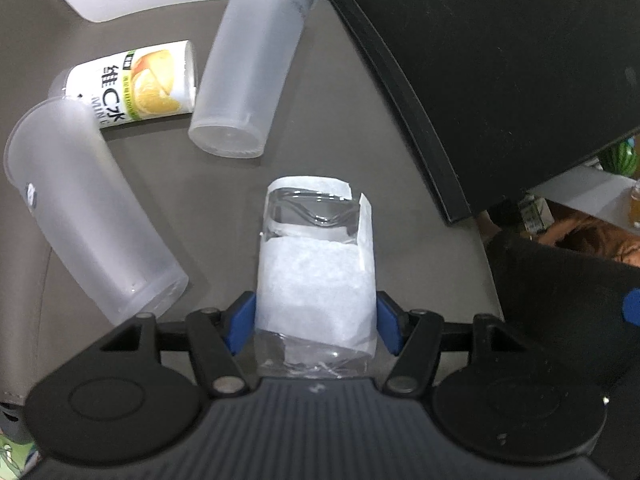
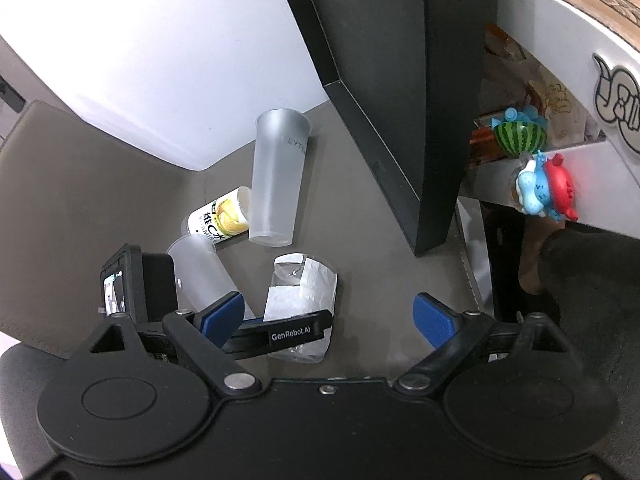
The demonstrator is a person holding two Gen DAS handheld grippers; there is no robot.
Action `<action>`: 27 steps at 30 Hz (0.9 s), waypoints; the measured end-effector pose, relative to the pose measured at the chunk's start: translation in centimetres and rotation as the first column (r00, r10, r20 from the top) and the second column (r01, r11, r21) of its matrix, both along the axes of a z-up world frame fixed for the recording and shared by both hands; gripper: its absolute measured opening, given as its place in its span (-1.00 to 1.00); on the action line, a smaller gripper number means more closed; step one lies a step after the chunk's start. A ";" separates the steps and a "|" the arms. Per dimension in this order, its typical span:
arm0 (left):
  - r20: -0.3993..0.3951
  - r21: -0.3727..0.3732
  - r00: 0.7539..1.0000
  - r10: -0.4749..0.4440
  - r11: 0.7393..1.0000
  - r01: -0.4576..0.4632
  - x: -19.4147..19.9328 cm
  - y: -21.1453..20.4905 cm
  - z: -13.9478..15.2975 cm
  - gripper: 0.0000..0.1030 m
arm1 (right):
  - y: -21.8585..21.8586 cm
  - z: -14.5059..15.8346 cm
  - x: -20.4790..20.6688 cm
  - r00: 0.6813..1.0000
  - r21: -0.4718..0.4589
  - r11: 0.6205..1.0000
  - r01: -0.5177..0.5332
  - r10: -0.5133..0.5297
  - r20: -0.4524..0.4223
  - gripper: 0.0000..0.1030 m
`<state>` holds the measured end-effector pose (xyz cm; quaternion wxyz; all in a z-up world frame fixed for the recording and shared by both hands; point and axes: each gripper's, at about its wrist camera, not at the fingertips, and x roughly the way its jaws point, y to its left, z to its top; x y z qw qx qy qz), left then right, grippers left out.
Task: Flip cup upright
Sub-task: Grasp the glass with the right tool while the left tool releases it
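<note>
A clear glass cup wrapped in white paper (image 1: 316,276) lies on its side on the grey-brown table. My left gripper (image 1: 316,320) is shut on it, blue pads against both sides, the open end pointing away from me. The same cup shows in the right wrist view (image 2: 300,296) with the left gripper's black finger (image 2: 280,332) across it. My right gripper (image 2: 328,320) is open and empty, above the table to the right of the cup. Two frosted plastic cups (image 1: 252,64) (image 1: 92,216) lie on their sides farther back and left.
A small bottle with a lemon label (image 1: 136,84) lies between the frosted cups. A black monitor (image 1: 500,72) stands at the right; a white wall panel (image 2: 160,52) stands behind. Shelves with toys (image 2: 536,160) are off the table's right edge.
</note>
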<state>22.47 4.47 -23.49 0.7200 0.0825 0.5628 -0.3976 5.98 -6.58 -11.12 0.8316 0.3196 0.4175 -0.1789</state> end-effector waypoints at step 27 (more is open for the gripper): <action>-0.006 -0.036 0.998 0.055 0.998 -0.055 3.0 8.9 3.6 0.56 | 1.0 -8.0 14.0 0.932 0.150 0.981 -0.122 0.165 -0.322 0.63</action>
